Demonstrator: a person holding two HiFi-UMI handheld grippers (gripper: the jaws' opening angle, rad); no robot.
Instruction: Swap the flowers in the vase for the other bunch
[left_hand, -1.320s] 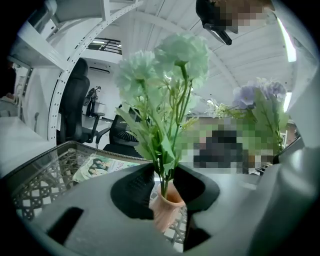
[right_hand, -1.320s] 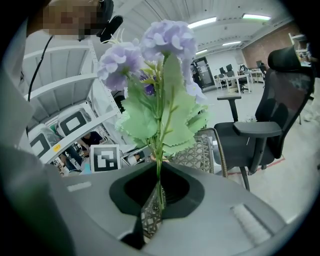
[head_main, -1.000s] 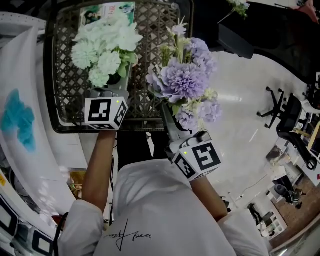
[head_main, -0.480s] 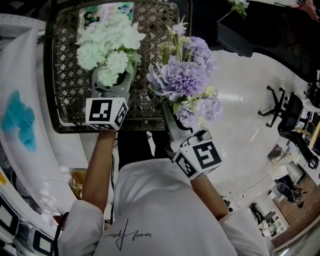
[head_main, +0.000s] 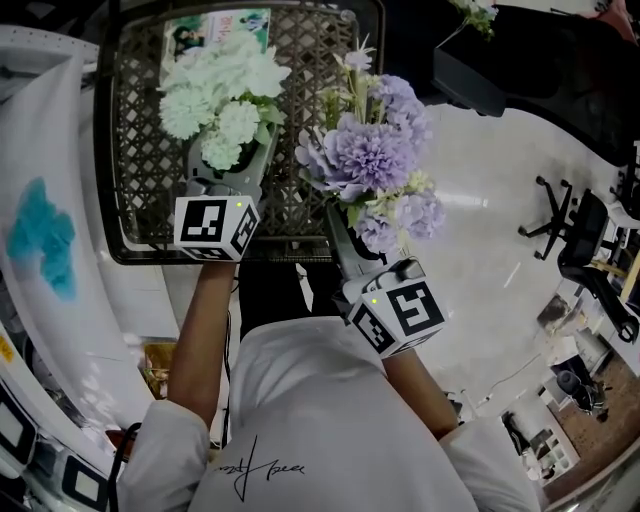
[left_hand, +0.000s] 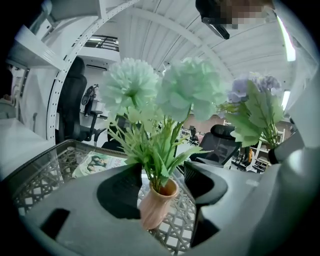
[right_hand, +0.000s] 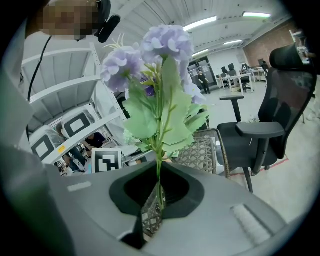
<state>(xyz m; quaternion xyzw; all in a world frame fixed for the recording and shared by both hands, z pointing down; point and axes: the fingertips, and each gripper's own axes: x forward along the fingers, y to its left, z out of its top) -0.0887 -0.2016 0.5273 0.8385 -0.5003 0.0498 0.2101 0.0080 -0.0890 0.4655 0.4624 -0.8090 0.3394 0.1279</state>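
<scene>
Loose vase (left_hand: 156, 207), held purple bunch (right_hand: 160, 65).
My left gripper (left_hand: 162, 172) has just opened wide, vase untouched between its jaws; my right gripper (right_hand: 157, 192) pinches the stems.

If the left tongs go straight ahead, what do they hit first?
Likely the vase, standing between the jaws of the left tongs, which have just been opening.

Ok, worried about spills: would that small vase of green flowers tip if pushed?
Probably tips easily: the vase is narrow, while the green flowers spread much wider above it. Its terracotta-looking body seems small and light, and might crack if it falls.
</scene>
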